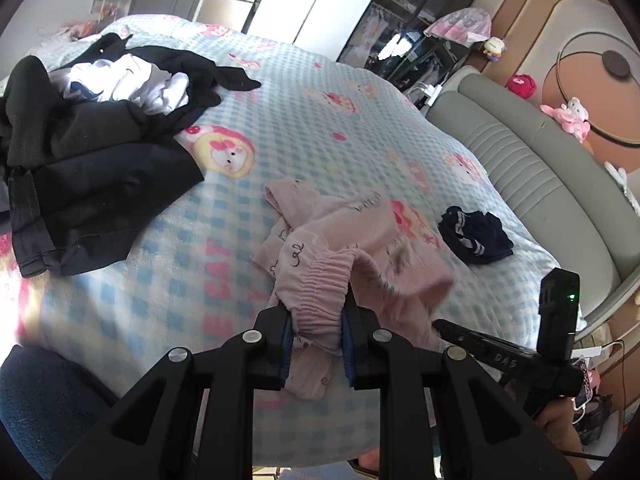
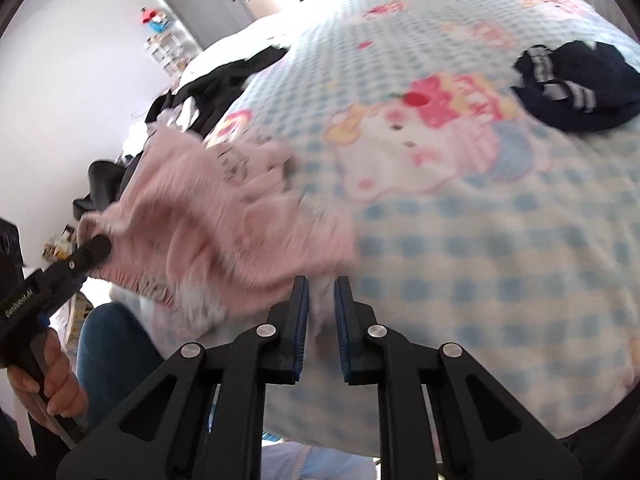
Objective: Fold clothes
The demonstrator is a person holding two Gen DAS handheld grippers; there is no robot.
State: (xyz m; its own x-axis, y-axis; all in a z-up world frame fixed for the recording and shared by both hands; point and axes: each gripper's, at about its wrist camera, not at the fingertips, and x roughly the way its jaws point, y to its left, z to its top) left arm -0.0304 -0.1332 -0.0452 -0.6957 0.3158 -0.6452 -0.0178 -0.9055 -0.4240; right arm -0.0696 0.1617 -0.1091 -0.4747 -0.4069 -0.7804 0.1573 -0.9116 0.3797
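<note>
Pale pink printed trousers lie crumpled near the bed's front edge. My left gripper is shut on their gathered elastic waistband. In the right wrist view the same pink trousers are blurred, and my right gripper is shut on a pale edge of them at the bed's front. The left gripper also shows there at the left, pinching the waistband, with a hand on its handle. The right gripper's body appears low right in the left wrist view.
A blue-checked cartoon blanket covers the bed. A heap of black and white clothes lies at the back left. A small dark navy folded garment sits at the right, near the grey padded headboard. Plush toys line the shelf behind.
</note>
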